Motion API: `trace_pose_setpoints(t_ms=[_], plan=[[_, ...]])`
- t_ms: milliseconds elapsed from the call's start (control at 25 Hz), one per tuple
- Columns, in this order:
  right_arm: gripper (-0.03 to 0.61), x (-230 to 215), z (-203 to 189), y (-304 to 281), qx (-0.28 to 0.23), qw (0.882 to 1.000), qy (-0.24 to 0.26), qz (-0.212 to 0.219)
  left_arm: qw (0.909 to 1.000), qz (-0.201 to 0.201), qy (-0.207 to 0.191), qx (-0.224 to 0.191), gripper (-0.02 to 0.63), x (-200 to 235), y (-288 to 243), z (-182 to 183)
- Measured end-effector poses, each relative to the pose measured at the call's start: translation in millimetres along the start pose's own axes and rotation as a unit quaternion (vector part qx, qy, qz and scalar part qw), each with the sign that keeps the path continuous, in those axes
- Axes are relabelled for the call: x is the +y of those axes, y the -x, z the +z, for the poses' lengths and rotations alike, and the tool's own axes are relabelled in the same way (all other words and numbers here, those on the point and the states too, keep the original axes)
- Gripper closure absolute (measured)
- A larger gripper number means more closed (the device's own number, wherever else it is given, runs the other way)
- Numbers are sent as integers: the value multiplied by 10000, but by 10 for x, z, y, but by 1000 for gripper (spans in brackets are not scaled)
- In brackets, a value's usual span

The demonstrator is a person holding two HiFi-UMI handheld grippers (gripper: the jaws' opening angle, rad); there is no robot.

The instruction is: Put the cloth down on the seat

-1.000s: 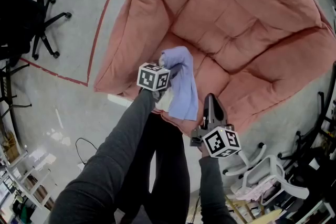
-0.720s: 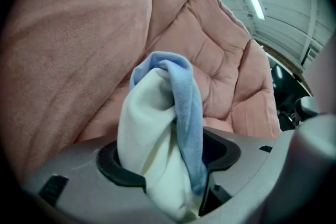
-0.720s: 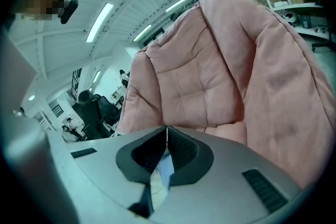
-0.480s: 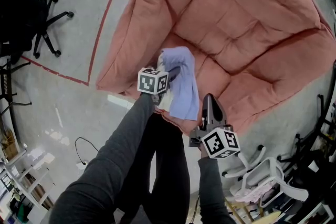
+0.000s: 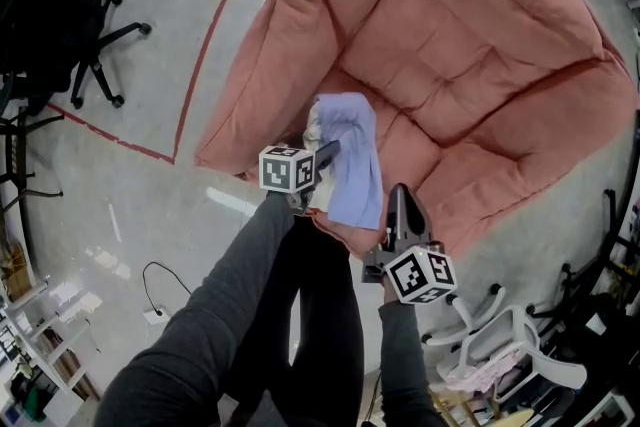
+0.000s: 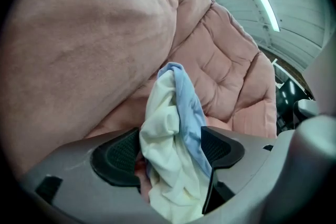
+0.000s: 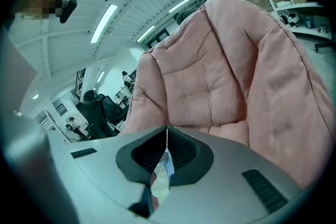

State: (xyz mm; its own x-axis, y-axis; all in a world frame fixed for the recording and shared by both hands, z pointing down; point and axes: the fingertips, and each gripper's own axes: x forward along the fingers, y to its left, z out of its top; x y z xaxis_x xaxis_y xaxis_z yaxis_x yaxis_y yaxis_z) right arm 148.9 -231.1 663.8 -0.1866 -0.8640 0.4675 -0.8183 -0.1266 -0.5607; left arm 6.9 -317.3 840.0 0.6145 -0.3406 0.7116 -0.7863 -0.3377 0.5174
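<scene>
The left gripper (image 5: 323, 154), its jaws just opened wide, has the cloth (image 5: 352, 165) loose between them at the seat's (image 5: 405, 140) front edge, while the right gripper (image 5: 400, 194) is closed.

black office chairs (image 5: 60, 15) stand left of a red floor line (image 5: 222, 35).

Grey floor (image 5: 150, 195), red tape line (image 5: 214, 27), office chairs (image 5: 95, 40)

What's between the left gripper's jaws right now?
The cloth, a blue and cream bunch, as the left gripper view shows. The left gripper has just been opening its jaws, which stand wide apart around it.
</scene>
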Motion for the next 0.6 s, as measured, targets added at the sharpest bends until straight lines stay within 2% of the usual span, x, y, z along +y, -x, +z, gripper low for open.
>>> trace_pose_setpoints(t_ms=[400,480,600], plan=[[566,22,-57,106,142,9999,72,-25,9975,-52,661,-231,255,-143,367,-197],[566,25,-62,105,157,9998,118,-56,9978,-46,601,-293,255,-223,444,-186],[566,50,-66,76,168,9995,248,-75,9989,-2,203,-431,255,-348,551,-110]])
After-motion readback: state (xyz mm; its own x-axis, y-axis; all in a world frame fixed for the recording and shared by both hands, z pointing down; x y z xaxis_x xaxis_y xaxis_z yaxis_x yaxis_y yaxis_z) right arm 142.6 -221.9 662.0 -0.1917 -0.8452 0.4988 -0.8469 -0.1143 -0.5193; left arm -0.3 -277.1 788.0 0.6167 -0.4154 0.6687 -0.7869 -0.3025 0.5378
